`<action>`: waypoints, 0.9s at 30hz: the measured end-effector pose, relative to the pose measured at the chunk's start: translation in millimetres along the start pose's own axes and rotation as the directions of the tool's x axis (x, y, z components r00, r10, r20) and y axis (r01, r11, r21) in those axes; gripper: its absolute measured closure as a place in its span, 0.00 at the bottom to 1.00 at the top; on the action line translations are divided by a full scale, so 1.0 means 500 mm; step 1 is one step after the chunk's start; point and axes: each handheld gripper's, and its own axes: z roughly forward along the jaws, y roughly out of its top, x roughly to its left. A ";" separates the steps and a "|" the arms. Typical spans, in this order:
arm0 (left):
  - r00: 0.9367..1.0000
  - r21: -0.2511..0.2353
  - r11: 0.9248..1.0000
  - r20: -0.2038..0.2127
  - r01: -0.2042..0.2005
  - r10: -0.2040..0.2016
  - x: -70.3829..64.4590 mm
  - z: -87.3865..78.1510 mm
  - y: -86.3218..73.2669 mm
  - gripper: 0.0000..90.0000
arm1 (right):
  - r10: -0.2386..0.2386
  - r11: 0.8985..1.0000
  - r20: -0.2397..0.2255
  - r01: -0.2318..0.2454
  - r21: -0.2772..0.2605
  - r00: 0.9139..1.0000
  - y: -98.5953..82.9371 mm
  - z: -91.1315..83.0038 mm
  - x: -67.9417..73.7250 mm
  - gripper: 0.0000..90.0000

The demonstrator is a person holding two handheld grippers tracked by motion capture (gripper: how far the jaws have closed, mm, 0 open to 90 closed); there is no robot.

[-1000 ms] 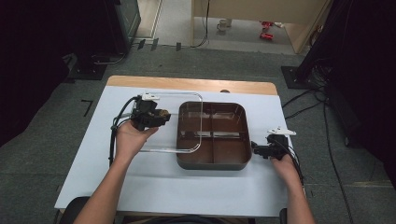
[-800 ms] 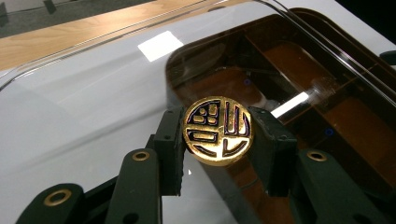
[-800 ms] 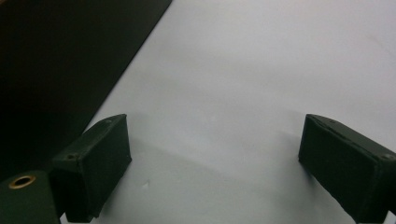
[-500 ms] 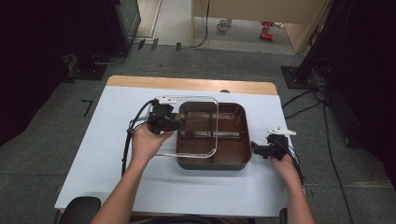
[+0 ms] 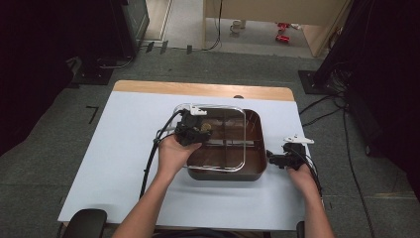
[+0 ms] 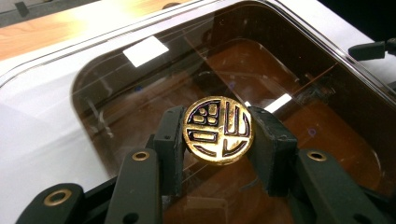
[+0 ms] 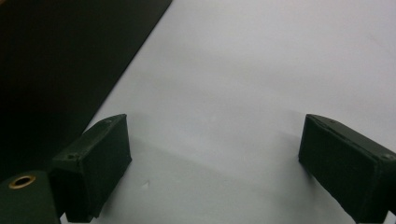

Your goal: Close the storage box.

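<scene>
Nearest to the person, the right gripper (image 5: 271,158) rests on the white table (image 5: 109,163), just beside the right wall of the brown box (image 5: 257,171). In the right gripper view its jaws stand wide apart with nothing between them, above bare table.

A little farther, the left gripper (image 5: 198,132) is clenched on the gold knob (image 6: 218,129) of the clear lid (image 5: 241,144); in the left gripper view both pads press the knob's sides. The lid hangs over the box, covering most of it, but sits a bit toward the left, so the right part of the box is not yet covered.

To do this well, I think the lid should go slightly right until its rim matches the box rim on all sides, then come down flat, not tilted. The grip on the knob should be released only when the lid sits. The right gripper could steady the box if it slides.
</scene>
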 end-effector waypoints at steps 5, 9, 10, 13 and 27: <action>1.000 0.005 1.000 -0.017 -0.006 0.006 -0.020 0.025 0.002 0.66 | -0.002 1.000 0.000 0.002 -0.001 1.000 0.000 0.000 0.000 0.10; 1.000 0.004 1.000 -0.019 -0.004 0.004 -0.030 0.042 0.004 0.66 | -0.001 1.000 0.001 0.001 -0.001 1.000 0.000 0.000 0.000 0.10; 1.000 0.008 1.000 -0.021 -0.004 0.004 -0.033 0.048 0.005 0.66 | -0.001 1.000 0.001 0.001 -0.002 1.000 0.000 0.000 0.000 0.10; 1.000 0.013 1.000 -0.026 -0.003 0.003 -0.040 0.060 0.005 0.66 | -0.002 1.000 0.001 0.002 -0.002 1.000 0.000 0.000 0.000 0.10; 0.997 0.029 1.000 -0.072 -0.013 0.015 -0.071 0.096 0.009 0.66 | 0.002 1.000 0.001 -0.002 0.000 1.000 0.000 0.000 0.000 0.10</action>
